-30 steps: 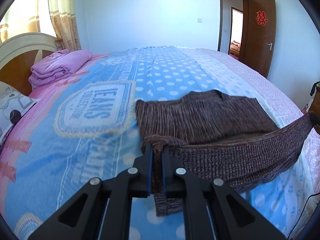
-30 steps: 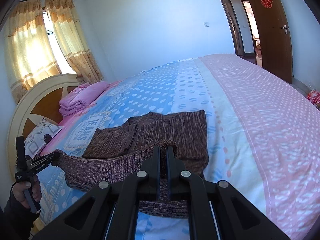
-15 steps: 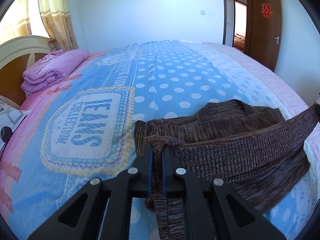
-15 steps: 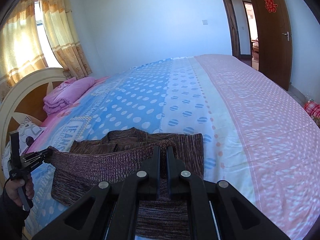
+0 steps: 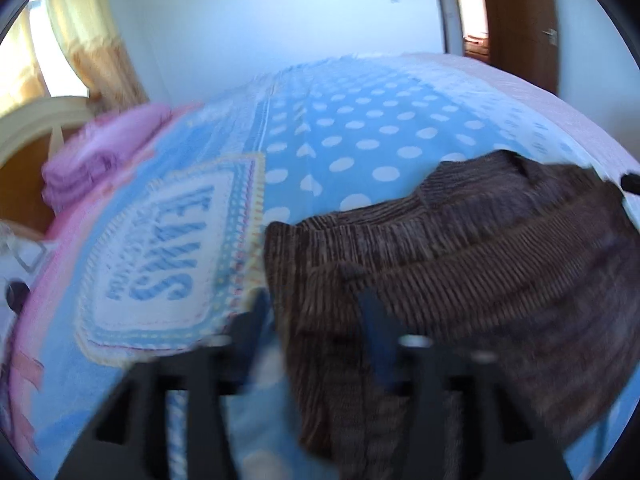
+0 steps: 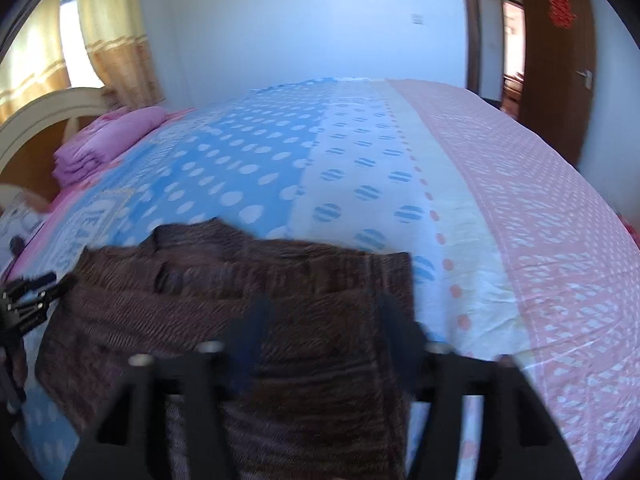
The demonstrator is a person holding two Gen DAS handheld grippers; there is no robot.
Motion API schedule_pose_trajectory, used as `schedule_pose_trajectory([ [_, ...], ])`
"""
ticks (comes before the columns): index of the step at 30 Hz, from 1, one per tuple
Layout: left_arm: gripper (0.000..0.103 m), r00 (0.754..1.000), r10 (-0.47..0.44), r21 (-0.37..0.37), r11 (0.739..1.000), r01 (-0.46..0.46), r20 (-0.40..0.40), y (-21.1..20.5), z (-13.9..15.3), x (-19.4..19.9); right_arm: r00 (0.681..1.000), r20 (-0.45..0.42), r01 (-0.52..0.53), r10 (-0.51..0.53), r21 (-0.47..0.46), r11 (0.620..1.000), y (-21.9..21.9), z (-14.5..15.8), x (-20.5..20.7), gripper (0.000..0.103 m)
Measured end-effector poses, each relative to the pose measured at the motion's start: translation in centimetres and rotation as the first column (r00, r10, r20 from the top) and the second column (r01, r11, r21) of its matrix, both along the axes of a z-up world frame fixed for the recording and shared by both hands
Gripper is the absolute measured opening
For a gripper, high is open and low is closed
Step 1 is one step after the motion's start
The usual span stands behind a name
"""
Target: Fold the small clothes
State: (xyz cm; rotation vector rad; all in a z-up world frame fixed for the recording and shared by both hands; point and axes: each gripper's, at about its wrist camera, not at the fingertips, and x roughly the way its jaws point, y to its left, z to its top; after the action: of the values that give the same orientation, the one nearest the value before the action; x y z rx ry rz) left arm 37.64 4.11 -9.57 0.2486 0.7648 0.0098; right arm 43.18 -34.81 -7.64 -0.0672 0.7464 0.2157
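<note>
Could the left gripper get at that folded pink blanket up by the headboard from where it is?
Probably yes. The left gripper is open above the brown knit garment, and only bare bedspread lies between it and the pink blanket. It would need a long reach, though.

Both frames motion-blurred. My left tool (image 5: 316, 320) has its fingers spread apart, nothing clamped. My right tool (image 6: 324, 324) likewise spread wide. Both point forward, angled low.

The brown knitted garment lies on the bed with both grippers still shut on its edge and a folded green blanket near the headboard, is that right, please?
Not quite. The brown knitted garment lies on the bed, but both the left gripper and right gripper are now open, as each wrist view shows, and the folded blanket is pink.
</note>
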Motion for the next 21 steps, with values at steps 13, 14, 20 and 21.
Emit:
schedule_pose_trajectory([
  [13, 0.077, 0.999, -0.008, 0.342, 0.94, -0.008, 0.045, -2.8, -2.2, 3.6, 0.999, 0.04, 0.014, 0.0, -0.351, 0.936, 5.6, -1.2, 5.3, 0.068],
  [14, 0.077, 0.998, 0.024, 0.321, 0.946, -0.04, 0.054, -2.2, -1.5, 4.8, 0.998, 0.057, 0.039, -0.021, -0.325, 0.945, 5.4, -0.4, 6.1, 0.068],
  [20, 0.096, 0.991, 0.125, 0.246, 0.96, -0.131, 0.041, 1.1, 0.1, 7.1, 0.994, 0.07, 0.091, -0.08, -0.166, 0.982, 2.2, 1.5, 6.0, 0.069],
  [21, 0.097, 0.99, 0.134, 0.256, 0.956, -0.14, 0.04, 1.5, -0.2, 7.0, 0.994, 0.074, 0.093, -0.081, -0.17, 0.981, 1.6, 1.1, 5.5, 0.069],
])
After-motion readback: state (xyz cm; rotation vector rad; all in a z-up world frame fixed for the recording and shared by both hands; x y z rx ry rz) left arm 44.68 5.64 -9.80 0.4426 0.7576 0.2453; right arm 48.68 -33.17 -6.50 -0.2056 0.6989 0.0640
